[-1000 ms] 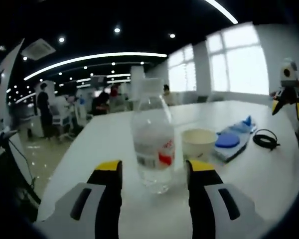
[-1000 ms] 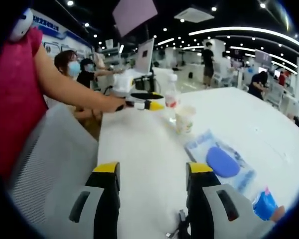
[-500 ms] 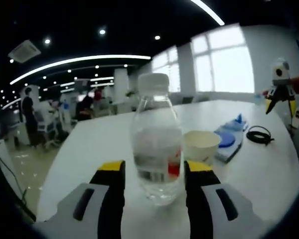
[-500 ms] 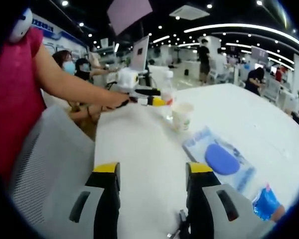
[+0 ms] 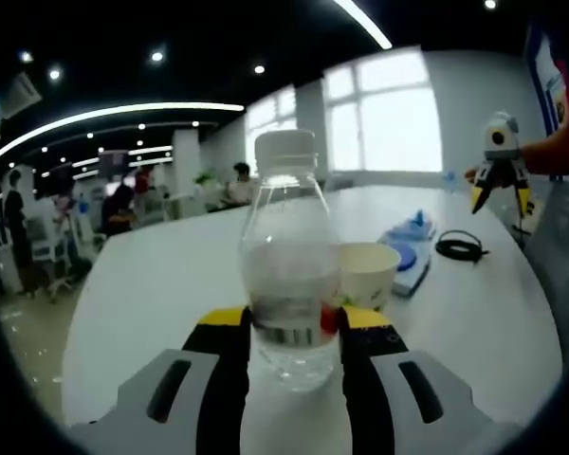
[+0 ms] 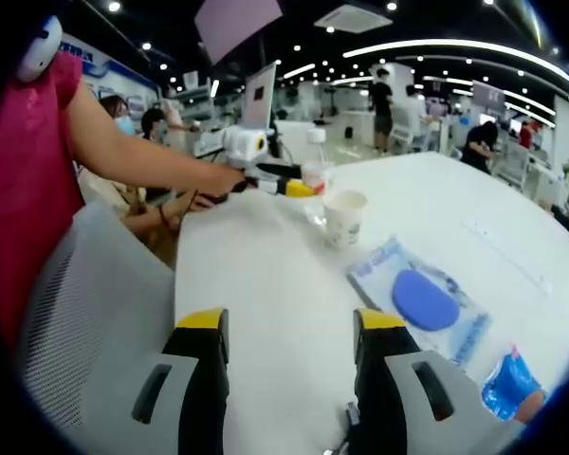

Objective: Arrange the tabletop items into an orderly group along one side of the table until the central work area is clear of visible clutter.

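Between our left gripper's (image 5: 292,327) jaws stands the bottle (image 5: 289,275), clear, white-capped, upright on the table (image 5: 152,284). Both yellow tips press against its lower body at the label band, so we have it pinched. Just to its right and a little farther off sits the cup (image 5: 365,273), close to the bottle though we cannot tell if they touch. Farther right lies a flat packet (image 5: 408,256) with a blue oval inside, and beyond it a coil of black cable (image 5: 460,248).

From the right gripper view, our right gripper (image 6: 289,336) hovers low over the near table with its jaws spread and nothing between them. Ahead of it lies the packet, and to the far right a small blue pouch (image 6: 509,384). At the far left edge our left gripper (image 6: 266,180) holds the bottle beside the cup.

We judge the step in hand to be the grasp of the bottle, with the sorting only begun: cup, packet, pouch and cable lie scattered. Next we would lift the bottle straight up to clear the cup, carry it to the chosen edge and set it down upright.
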Demonstrator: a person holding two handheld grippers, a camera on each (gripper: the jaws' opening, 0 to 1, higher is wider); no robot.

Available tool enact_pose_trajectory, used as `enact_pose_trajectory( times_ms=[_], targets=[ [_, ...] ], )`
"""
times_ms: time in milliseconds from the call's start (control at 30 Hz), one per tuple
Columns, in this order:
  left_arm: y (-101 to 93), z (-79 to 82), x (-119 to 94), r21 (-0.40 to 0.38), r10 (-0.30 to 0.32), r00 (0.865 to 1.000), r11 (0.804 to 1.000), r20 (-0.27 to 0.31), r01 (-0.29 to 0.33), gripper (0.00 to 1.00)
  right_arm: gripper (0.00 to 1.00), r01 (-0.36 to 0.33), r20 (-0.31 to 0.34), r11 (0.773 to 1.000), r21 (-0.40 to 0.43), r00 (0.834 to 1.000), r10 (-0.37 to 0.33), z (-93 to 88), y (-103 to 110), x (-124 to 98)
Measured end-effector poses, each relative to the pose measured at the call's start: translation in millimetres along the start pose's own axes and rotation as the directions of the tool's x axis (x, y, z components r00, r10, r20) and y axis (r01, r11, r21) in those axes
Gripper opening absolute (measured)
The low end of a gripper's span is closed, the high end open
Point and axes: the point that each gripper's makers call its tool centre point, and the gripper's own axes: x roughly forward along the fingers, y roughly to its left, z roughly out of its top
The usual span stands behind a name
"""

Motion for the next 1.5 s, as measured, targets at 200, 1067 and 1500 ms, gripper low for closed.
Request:
enact_pose_trajectory(
  times_ms=[200,1067,1500],
  targets=[
    [1.6,0.4,3.8,0.026,-0.09,0.996,0.996,-0.029,0.09,0.34,0.53,0.008,-0.015,1.0,0.01,1.0,-0.007,-2.1,-0.2,2.5],
    [-12.4,-1.3,2.6,0.051,-0.419,0.902,0.904,-0.106,0.425,0.33,0.53,0.012,-0.067,0.999,0.033,0.998,-0.01,-11.6,-2.1,10.7],
    [-12.6,-3.8,-0.3,0.061,-0.476,0.869,0.871,-0.132,0.487,0.33,0.53,0.006,-0.08,0.999,0.039,0.997,-0.002,-14.7,1.0,12.0]
  ],
)
